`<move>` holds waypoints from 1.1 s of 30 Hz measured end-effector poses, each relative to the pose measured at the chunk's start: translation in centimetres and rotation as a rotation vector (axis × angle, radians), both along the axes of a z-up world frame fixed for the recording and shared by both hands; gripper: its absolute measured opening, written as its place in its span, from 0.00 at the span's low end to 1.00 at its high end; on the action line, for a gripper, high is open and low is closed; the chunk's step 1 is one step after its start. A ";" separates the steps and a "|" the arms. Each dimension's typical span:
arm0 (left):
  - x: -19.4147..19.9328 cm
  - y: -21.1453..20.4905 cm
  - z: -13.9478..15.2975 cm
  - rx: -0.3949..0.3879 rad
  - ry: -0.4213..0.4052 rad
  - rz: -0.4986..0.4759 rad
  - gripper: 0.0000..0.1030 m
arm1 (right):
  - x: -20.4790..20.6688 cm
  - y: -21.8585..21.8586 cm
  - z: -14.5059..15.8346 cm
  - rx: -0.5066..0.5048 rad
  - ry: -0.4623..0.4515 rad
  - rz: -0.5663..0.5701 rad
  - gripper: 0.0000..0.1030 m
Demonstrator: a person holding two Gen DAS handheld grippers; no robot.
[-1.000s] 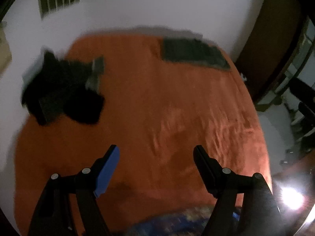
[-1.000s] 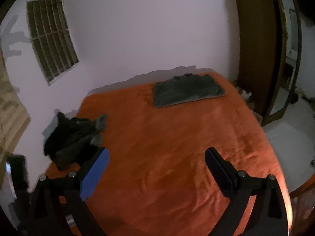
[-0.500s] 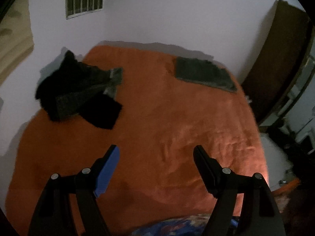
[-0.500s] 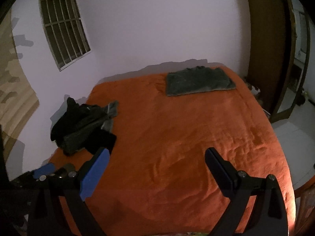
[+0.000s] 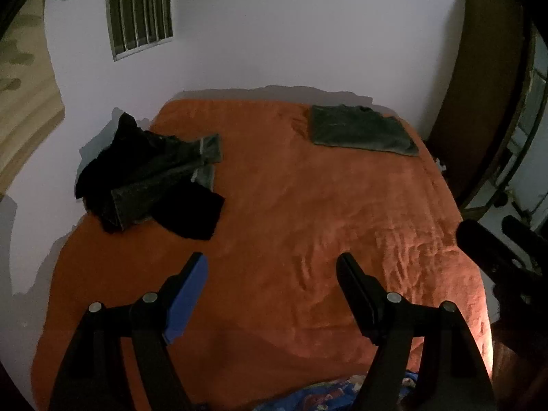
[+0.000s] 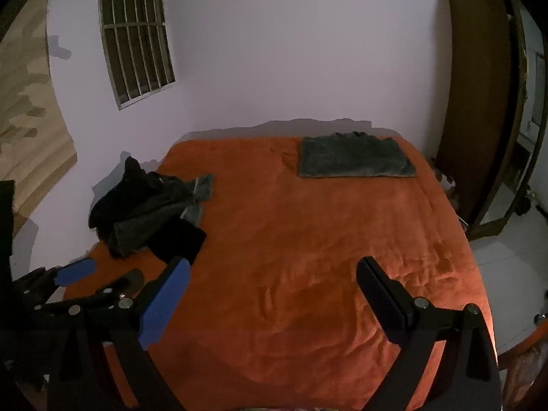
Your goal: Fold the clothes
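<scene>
1. Clothes (image 5: pixel 150 178) lie in a dark heap, seen from the left wrist, ahead and left of the left claw (image 5: pixel 272 279), well apart from it. That claw is spread and empty over the bare orange bed (image 5: pixel 308 222). Risk: the pieces overlap, so one pinch may drag several.
2. Right wrist view: the right claw (image 6: pixel 274 284) is spread too, empty; the heap sits ahead-left of it, a folded shirt (image 6: pixel 354 157) far ahead. Risk: both claws reaching left could collide, and dim light hides edges.
</scene>
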State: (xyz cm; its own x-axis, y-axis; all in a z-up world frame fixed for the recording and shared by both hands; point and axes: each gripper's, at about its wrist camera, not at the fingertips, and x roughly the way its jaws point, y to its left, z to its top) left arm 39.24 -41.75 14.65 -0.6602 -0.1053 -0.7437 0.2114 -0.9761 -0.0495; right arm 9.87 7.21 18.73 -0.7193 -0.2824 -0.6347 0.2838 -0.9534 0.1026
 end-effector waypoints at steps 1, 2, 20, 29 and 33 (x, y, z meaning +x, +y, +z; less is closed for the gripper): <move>0.1 -0.1 0.0 0.002 0.005 0.000 0.76 | -0.2 0.0 -0.2 0.001 -0.008 -0.001 0.95; 0.2 -0.3 0.0 -0.001 0.004 0.002 0.76 | -0.3 0.0 -0.5 0.006 -0.021 -0.001 0.95; 0.1 -0.8 -0.7 0.039 -0.018 0.014 0.76 | -1.4 -0.3 -2.5 -0.016 -0.154 0.023 0.95; 0.1 0.4 -0.4 0.004 -0.016 -0.003 0.76 | -1.4 -0.9 -2.6 0.023 -0.130 0.007 0.95; 0.1 0.5 -0.4 0.011 -0.018 -0.008 0.76 | -1.4 -0.8 -2.7 0.016 -0.131 0.006 0.95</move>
